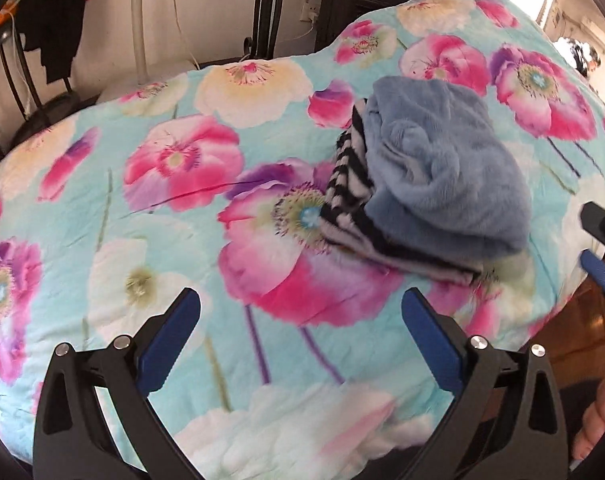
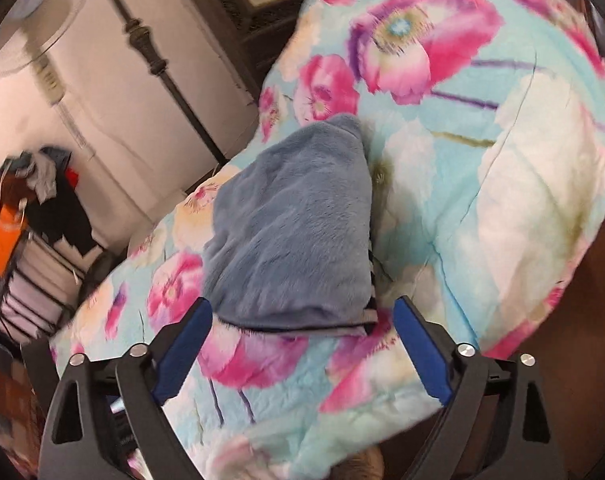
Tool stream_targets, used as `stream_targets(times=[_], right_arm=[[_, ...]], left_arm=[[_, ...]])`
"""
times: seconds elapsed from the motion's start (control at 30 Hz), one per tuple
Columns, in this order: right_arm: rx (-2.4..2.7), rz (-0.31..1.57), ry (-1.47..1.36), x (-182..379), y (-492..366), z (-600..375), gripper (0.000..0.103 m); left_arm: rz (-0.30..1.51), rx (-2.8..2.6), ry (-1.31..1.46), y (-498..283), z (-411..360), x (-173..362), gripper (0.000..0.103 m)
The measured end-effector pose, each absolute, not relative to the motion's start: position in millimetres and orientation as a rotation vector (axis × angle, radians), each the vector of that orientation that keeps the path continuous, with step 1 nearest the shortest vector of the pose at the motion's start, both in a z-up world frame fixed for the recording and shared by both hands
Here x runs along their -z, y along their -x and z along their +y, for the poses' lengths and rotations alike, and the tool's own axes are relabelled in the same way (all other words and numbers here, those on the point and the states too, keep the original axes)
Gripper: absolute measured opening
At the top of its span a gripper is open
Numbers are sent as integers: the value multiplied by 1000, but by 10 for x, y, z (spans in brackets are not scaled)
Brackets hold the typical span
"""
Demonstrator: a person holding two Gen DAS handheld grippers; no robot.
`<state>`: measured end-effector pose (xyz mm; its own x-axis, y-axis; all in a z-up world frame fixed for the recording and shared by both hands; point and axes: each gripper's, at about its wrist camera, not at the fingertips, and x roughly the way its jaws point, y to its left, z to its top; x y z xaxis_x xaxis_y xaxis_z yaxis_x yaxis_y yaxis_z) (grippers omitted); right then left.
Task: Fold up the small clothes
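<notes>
— Quilt first: turquoise, big pink poppies, spread out wide.
— And the clothes?
— Blue fleece garment lies folded on a black-and-white striped garment, both on the quilt.
— Grippers?
— Left gripper and right gripper both gape wide, nothing between their fingers, near the pile.

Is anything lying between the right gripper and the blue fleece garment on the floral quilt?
Nothing visible. The right gripper, open, sits just short of the blue fleece garment; only bare floral quilt lies between. The fleece rests on a striped garment.
</notes>
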<state>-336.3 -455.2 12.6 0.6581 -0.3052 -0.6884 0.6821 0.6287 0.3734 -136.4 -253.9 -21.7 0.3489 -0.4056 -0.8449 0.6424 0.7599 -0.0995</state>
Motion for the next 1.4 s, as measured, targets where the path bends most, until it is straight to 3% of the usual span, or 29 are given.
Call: stream_targets(times=[0.23, 1.4], right_arm=[[678, 595, -501, -245, 3589, -4089, 99], [677, 682, -513, -82, 3464, -4225, 99]], left_arm=[[967, 680, -297, 1444, -2450, 17, 98], [922, 682, -444, 1755, -2791, -119, 98]])
